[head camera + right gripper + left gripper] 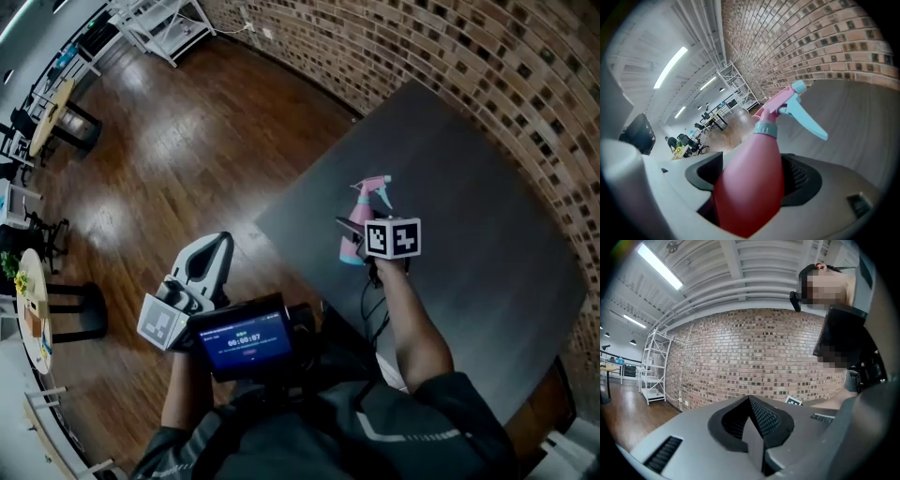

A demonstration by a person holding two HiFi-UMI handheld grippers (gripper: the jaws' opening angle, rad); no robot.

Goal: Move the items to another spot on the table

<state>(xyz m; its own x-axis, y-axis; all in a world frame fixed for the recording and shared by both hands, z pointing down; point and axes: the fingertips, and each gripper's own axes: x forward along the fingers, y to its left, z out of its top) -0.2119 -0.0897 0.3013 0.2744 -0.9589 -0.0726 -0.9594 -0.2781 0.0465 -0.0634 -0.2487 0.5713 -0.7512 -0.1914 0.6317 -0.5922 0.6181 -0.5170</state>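
Firmly, the right claw (752,183) pinches the pink spray bottle (754,154) by its body, one jaw on either side, the pads spread wide against the plastic; the light-blue trigger (806,119) and collar stick out past the jaws, pointing away from the person; in the head view the right claw (356,234) holds the spray bottle (361,217) roughly upright over the dark grey bench (469,234), nearer its left corner and the edge facing the person than the far edge by the brick wall (450,56); whether its base touches the bench top cannot be told; the left claw (752,420) is pressed together with nothing between its jaws, aimed at the brick wall; in the head view the left claw (214,255) hangs off the bench over the wooden floor (169,159), just beside a lit screen (246,339) at the person's chest; a white shelving rack (654,366) stands at the wall.
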